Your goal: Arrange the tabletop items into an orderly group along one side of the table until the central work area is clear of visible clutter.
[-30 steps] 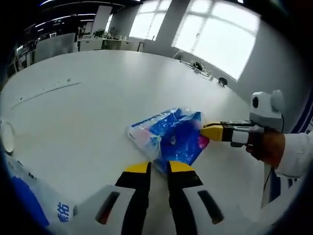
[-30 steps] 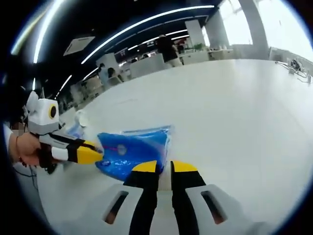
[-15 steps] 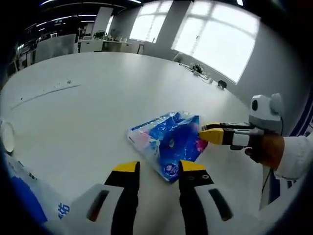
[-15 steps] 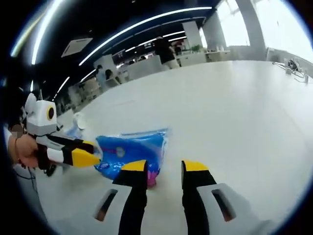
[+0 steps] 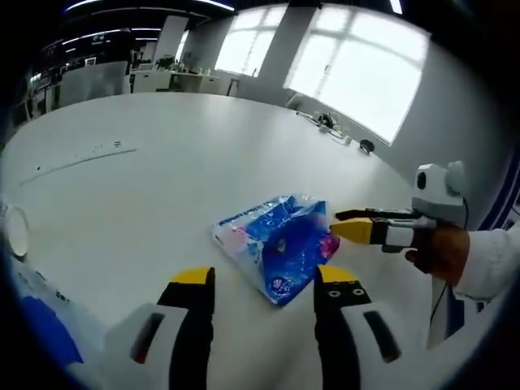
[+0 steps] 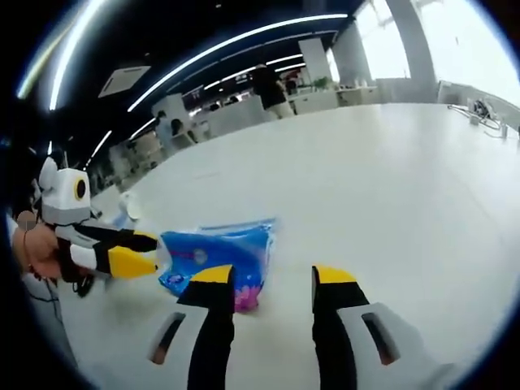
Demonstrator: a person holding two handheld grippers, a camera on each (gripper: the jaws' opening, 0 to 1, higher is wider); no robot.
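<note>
Both grippers have let go and spread their jaws since a second ago, when each was pinched closed at the blue packet's edge. One blue plastic packet (image 5: 279,246) lies flat on the white table (image 5: 146,187), at centre frame in the left gripper view. The left gripper (image 5: 264,280) now stands wide open and holds nothing, its two yellow-tipped jaws at bottom centre, with the packet's near corner just beyond and between them. From the right of that view the right gripper (image 5: 341,224) reaches in, tips just beside the packet's right edge; whether they touch it I cannot tell.

Seen from the right gripper view, the packet (image 6: 218,255) sits at lower left, just ahead of the right gripper (image 6: 274,276), which is also wide open and empty. The left gripper (image 6: 146,252) enters from the left, a hand (image 6: 36,252) behind it.

One white round object (image 5: 15,231) sits at the left edge. Bare tabletop stretches wide beyond the packet toward the far windows.
</note>
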